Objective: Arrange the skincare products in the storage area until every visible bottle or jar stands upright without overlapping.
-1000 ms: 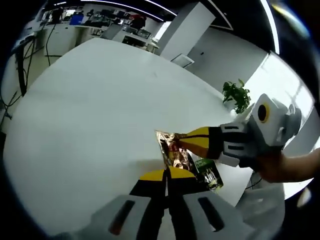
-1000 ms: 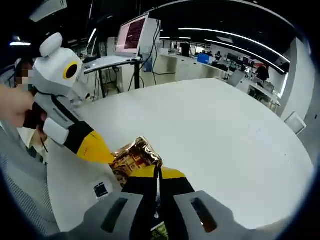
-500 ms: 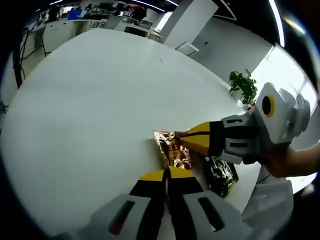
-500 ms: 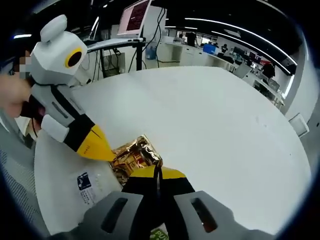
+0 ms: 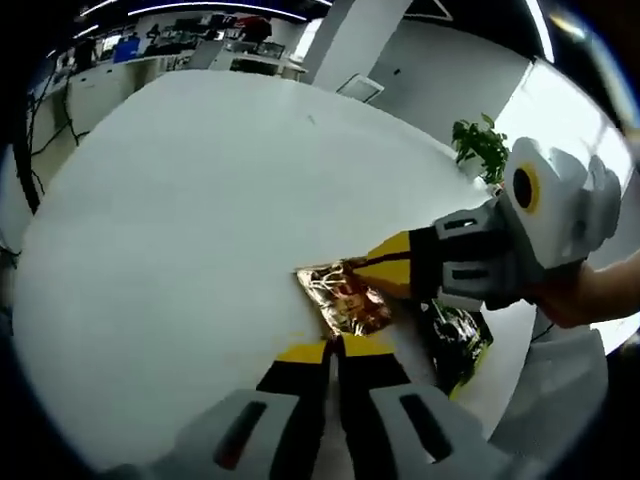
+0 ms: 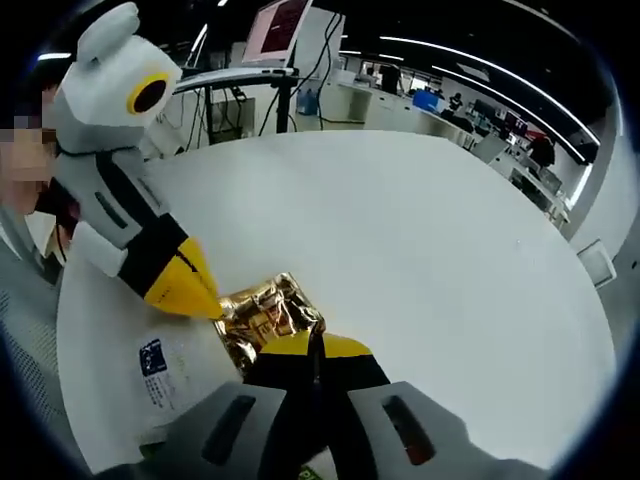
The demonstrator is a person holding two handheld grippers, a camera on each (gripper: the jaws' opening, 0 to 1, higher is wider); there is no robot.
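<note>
both the left gripper point(image 5: 335, 347) and right gripper point(image 6: 312, 345) pinch the gold foil sachet point(image 5: 343, 299) at the table's point(image 5: 180, 200) near edge, where opposing pulls could tear it.

Table: a large round white table point(image 5: 180, 190), bare and evenly lit, spreads ahead of the claws.
Plant: a green potted plant point(image 5: 480, 150) stands past the table's far edge, above the claw and to its right in the left gripper view.
Walls: a white column point(image 5: 345, 40) and pale grey wall rise behind it.
Light: bright daylight point(image 5: 570, 120) glows beside the plant; ceiling light strips point(image 6: 470, 62) run overhead.
Furniture: a monitor on a stand point(image 6: 275, 30) and rows of office desks point(image 6: 440, 115) lie beyond the table.
</note>
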